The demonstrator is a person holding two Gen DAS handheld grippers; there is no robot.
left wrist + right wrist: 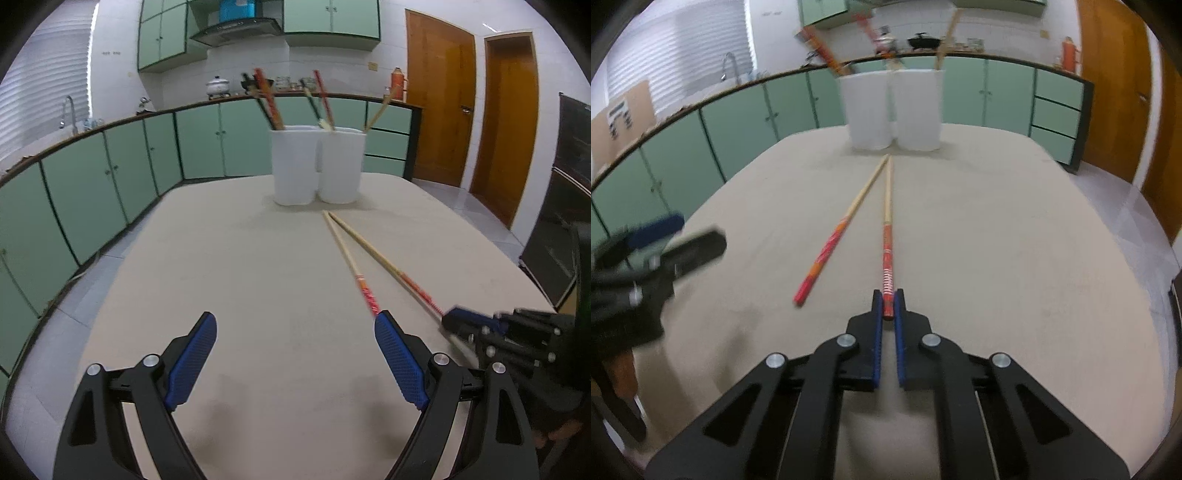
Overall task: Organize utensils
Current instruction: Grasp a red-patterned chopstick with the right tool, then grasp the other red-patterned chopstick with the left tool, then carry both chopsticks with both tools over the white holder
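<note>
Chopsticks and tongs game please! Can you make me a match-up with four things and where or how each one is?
1. left tongs
2. right tongs
3. orange-handled wooden chopstick
4. two white plastic cups

a. standing at the table's far end
b. open, holding nothing
c. lying loose on the table
d. shut on the red-handled wooden chopstick

Pairs: 1-b, 2-d, 3-c, 4-a

Even, moderately bright indoor light, strongest from the window blinds [40, 85] at 10 o'clock in both views; only soft, faint shadows on the table [258, 280] beneath the near gripper fingers. Strong fisheye bowing of the counter line and doors toward the rims, with black vignette at the corners. Motion blur on the left gripper [661, 240] at 9 o'clock in the right view, and softer focus on the white holders [892, 109] at 12 o'clock there.
</note>
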